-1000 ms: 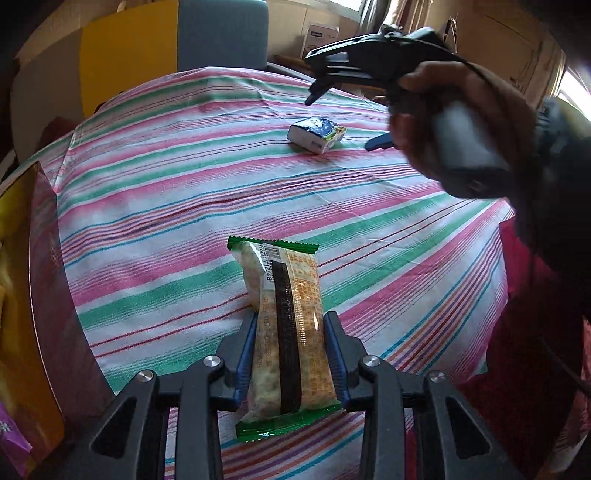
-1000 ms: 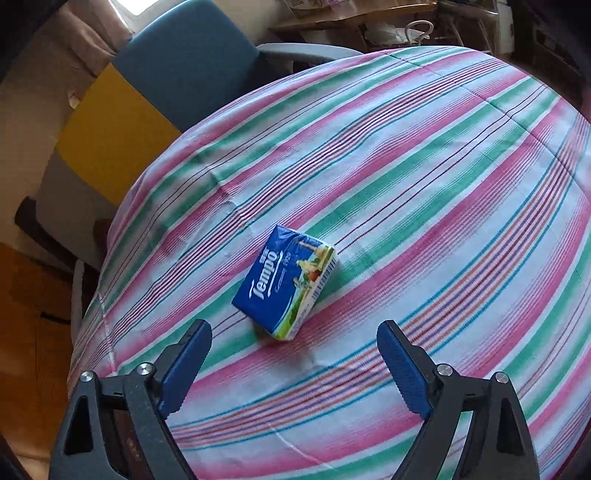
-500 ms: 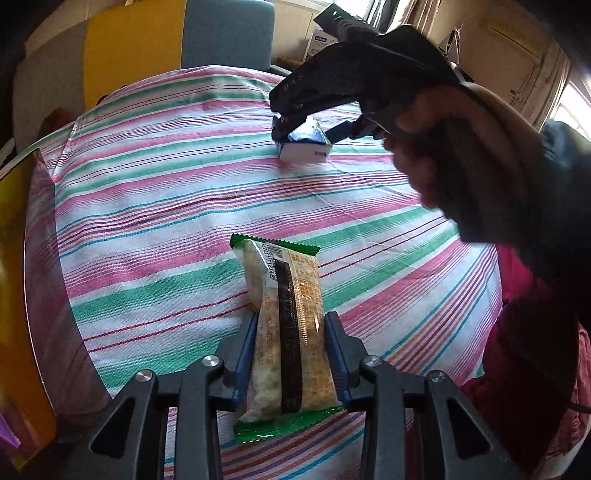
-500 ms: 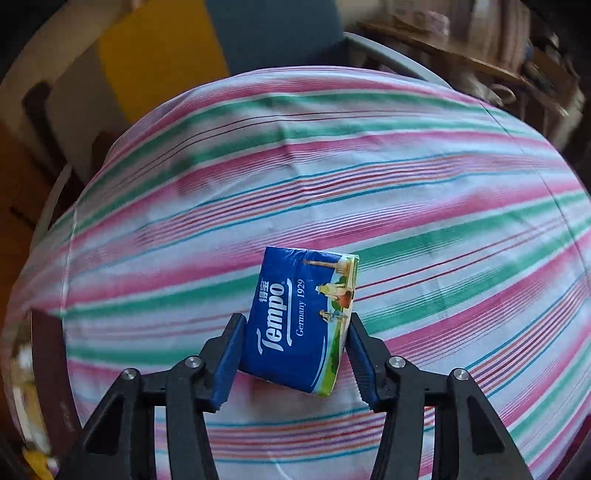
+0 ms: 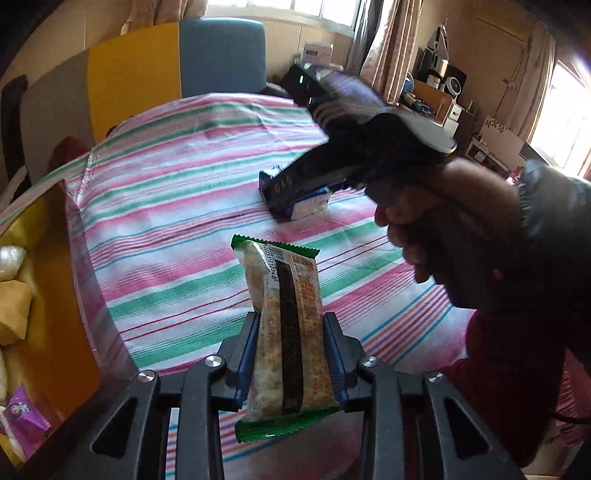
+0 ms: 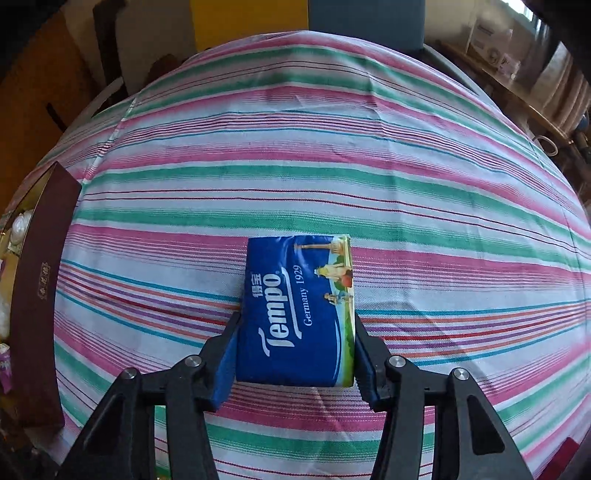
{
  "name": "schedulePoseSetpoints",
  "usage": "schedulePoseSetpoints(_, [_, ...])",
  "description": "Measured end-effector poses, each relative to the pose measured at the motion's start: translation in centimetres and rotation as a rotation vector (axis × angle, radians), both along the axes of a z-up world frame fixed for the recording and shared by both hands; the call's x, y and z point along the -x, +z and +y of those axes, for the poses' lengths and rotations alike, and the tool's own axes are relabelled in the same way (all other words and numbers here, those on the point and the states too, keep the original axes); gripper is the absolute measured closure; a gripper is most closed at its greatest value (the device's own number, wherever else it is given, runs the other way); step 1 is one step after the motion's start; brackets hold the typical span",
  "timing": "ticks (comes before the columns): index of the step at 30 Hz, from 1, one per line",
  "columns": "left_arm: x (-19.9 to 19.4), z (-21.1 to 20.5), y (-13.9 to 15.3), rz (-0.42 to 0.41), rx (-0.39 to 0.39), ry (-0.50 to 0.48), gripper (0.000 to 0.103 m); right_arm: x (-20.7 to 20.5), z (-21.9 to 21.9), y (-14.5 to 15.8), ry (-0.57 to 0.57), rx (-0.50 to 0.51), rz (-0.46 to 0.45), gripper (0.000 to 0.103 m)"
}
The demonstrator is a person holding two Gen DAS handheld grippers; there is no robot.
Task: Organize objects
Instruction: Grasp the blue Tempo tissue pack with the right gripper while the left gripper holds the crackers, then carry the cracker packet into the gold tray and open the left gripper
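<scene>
A sunlit, cluttered living room.
Bright windows with beige curtains; a yellow, blue and grey chair back behind the striped tablecloth; crowded shelves.

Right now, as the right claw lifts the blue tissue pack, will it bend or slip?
The tissue pack is probably soft: a plastic-wrapped block that could dent under the right claw. Its glossy wrap may slip. It looks light and flat-sided, so unlikely to roll.
</scene>
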State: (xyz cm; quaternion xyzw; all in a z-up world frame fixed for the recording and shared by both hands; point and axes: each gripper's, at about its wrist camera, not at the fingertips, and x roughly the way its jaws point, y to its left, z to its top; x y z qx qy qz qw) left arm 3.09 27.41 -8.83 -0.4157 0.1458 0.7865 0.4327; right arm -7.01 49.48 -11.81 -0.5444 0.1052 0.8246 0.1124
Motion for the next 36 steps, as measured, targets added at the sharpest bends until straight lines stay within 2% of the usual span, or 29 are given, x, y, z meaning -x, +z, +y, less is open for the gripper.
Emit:
schedulePoseSetpoints(4, [-0.4,-1.1,2.3,0.03,-0.035,0.025,0.069,-0.1,-0.1,-0.1,0.009,-0.024,0.01,0.049])
schedulePoseSetpoints(12, [0.5,-5.4,5.7,0.083,-0.085,0.152,0.069,-0.3,0.1,-0.4,0.038,-0.037,0.024,0.049])
schedulePoseSetpoints(21, [1.7,-8.9,6.4,0.093,-0.096,0.261,0.069,-0.6,-1.4,-0.2,0.056,-0.072,0.024,0.049])
schedulePoseSetpoints(29, [2.2,-10.4,5.9,0.073,-0.097,0.301,0.069,-0.7,-1.8,-0.4,0.061,-0.087,0.028,0.049])
schedulePoseSetpoints(33, [2.9,-11.8,5.2,0.041,-0.098,0.322,0.069,-0.8,-1.9,-0.3,0.061,-0.089,0.027,0.049])
schedulePoseSetpoints(36, [3.9,-13.6,5.2,-0.004,-0.133,0.353,0.069,-0.8,-2.0,-0.3,0.096,-0.096,0.022,0.049])
